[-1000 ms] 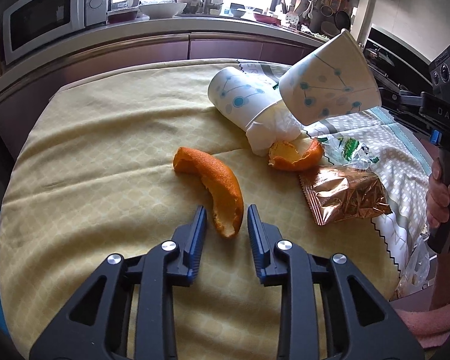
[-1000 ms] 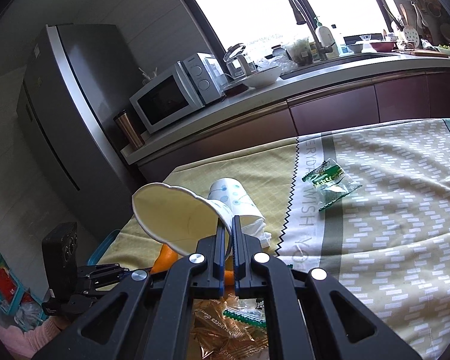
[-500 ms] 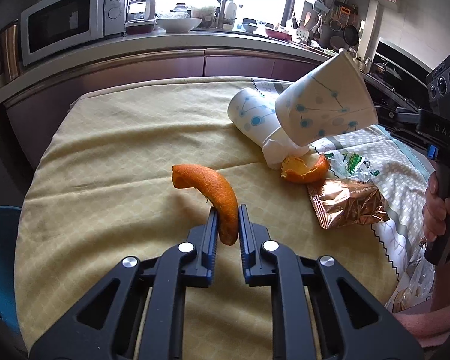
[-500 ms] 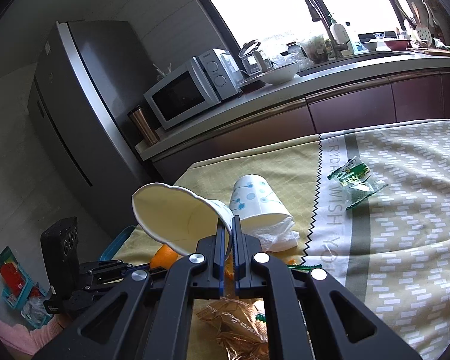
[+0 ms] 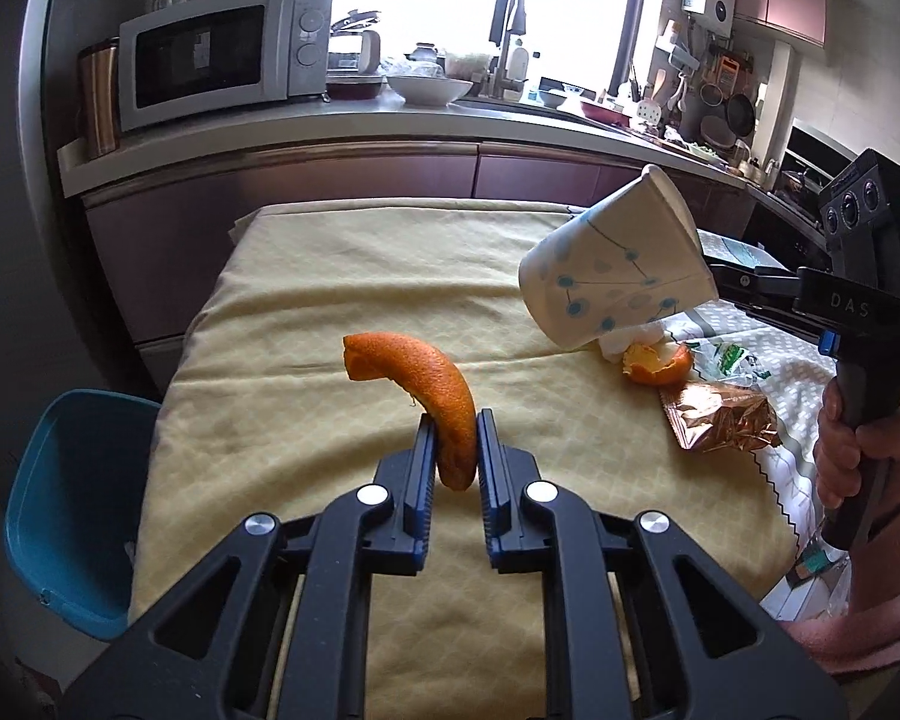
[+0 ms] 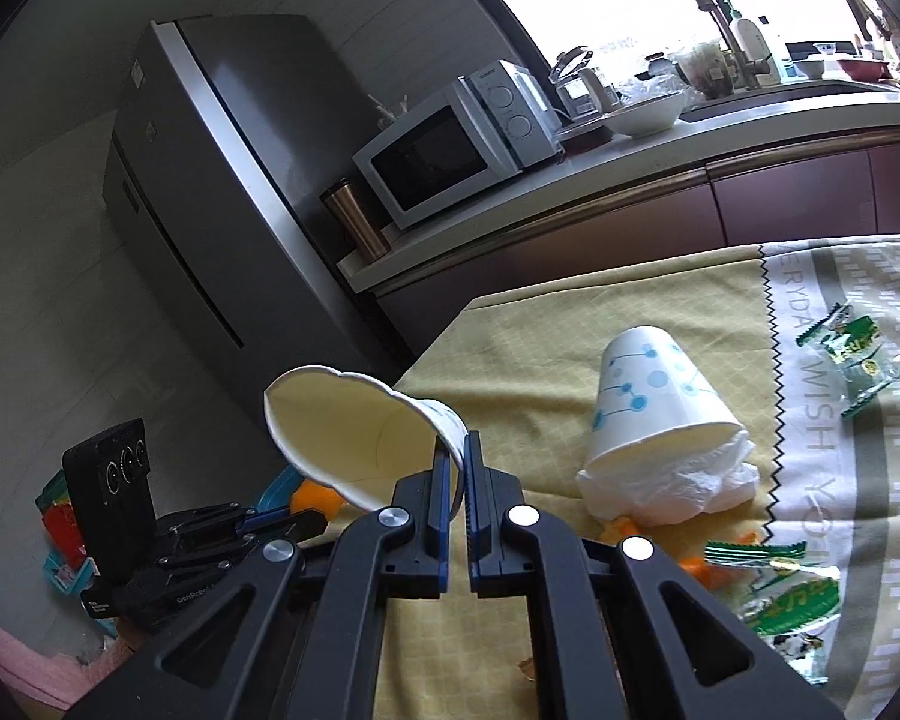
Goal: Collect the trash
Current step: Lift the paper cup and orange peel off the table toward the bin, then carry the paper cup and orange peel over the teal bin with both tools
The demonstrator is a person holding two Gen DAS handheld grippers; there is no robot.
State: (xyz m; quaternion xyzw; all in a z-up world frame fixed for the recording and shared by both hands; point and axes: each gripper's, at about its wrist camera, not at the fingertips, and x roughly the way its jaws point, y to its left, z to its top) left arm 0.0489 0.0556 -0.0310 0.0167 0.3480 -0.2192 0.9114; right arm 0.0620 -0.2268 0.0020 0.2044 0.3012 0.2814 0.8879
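Observation:
My left gripper (image 5: 455, 429) is shut on a curved orange peel (image 5: 427, 384) and holds it above the yellow tablecloth (image 5: 330, 276). My right gripper (image 6: 457, 450) is shut on the rim of a white paper cup with blue dots (image 6: 354, 429), held tilted in the air; the cup also shows in the left wrist view (image 5: 615, 264). A second paper cup (image 6: 654, 405) lies on its side on the table with crumpled tissue (image 6: 684, 489) in its mouth. Another orange peel (image 5: 654, 363), a copper foil wrapper (image 5: 720, 423) and green-white wrappers (image 6: 852, 354) lie on the cloth.
A blue bin (image 5: 72, 504) stands beside the table's left edge. A counter with a microwave (image 5: 222, 54) and a sink runs behind the table. A fridge (image 6: 222, 192) stands at the far left. The left gripper body (image 6: 168, 534) is low in the right wrist view.
My left gripper closed on the curved orange peel and lifted it off the cloth, pulling back. My right gripper kept its hold on the cup and shifted slightly.

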